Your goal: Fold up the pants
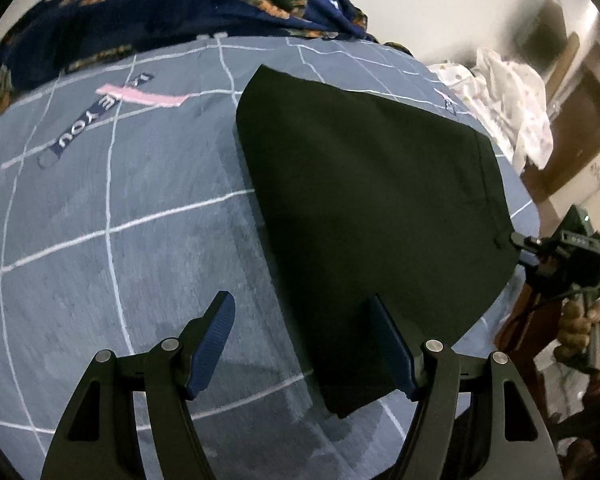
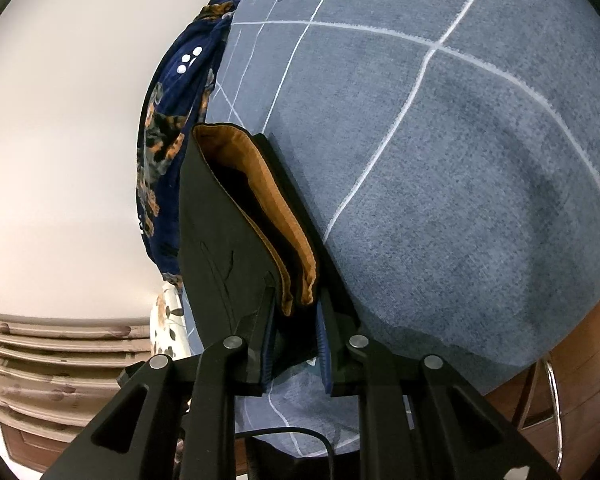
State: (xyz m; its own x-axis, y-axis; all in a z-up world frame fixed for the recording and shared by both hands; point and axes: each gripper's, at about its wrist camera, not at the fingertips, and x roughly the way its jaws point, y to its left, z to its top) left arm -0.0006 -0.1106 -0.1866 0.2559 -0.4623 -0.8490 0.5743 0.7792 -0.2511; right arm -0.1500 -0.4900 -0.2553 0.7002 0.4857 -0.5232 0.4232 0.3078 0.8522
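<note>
- Black fabric pants, already folded into a compact slab, lie at centre-right of the left wrist view on the grey-blue grid-patterned bedsheet.
- Left gripper: jaws spread, straddling the near corner of the slab, gripping nothing.
- Right gripper: jaws pinching the waistband edge at lower centre of the right wrist view, where the tan inner lining shows.
- Judgement: close the left jaws on all layers before lifting; raise both ends level to keep edges aligned.
- Risk: the patterned navy blanket at upper left limits room.
</note>
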